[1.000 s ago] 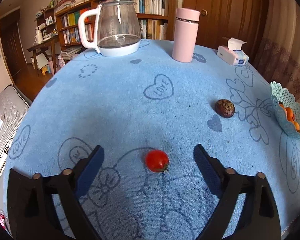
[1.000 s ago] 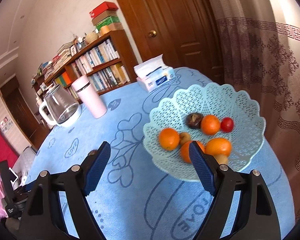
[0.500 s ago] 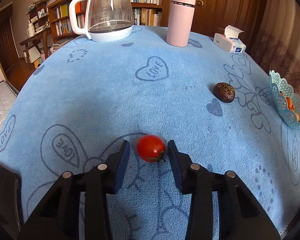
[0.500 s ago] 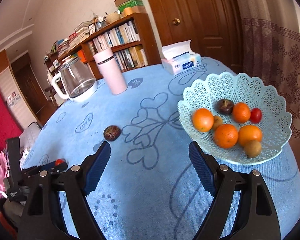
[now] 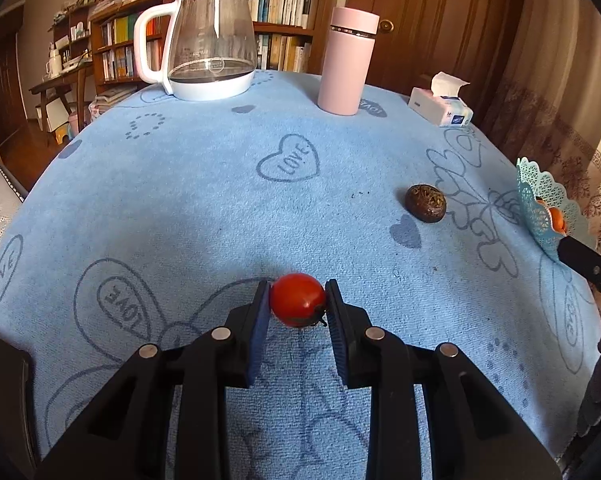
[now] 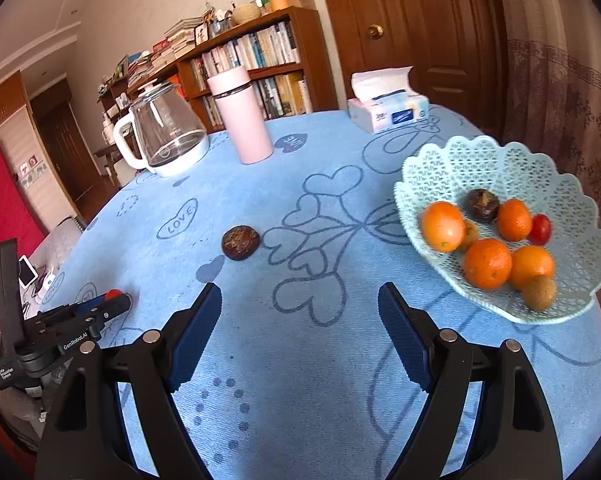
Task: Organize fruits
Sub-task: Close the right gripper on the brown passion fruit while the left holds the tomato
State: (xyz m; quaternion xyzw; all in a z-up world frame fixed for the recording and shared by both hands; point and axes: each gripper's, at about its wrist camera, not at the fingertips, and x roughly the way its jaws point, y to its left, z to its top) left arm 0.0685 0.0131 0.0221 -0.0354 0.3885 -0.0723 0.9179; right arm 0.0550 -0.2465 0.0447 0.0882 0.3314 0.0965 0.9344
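A small red tomato (image 5: 297, 300) rests on the blue tablecloth, pinched between the blue pads of my left gripper (image 5: 297, 285), which is shut on it. The right wrist view shows that left gripper (image 6: 112, 303) low at the far left. A dark wrinkled fruit (image 5: 425, 203) (image 6: 240, 242) lies loose on the cloth, ahead and left of my right gripper (image 6: 299, 292). That gripper hovers open over bare cloth with nothing between its fingers. At the right stands a pale lattice fruit basket (image 6: 500, 152) (image 5: 534, 196) with several oranges, a tomato (image 6: 540, 228) and a dark fruit (image 6: 483, 205).
At the table's far side stand a glass kettle (image 5: 210, 48), a pink flask (image 5: 346, 60) and a tissue box (image 5: 440, 108). Behind them are a bookshelf and a wooden door. A curtain hangs at the right, beyond the basket. A finger of my right gripper (image 5: 588, 266) shows at the right.
My left gripper's jaws have closed from wide apart onto the tomato. My right gripper has swung left from over the basket, which now sits at its right, and the dark fruit has come into view.
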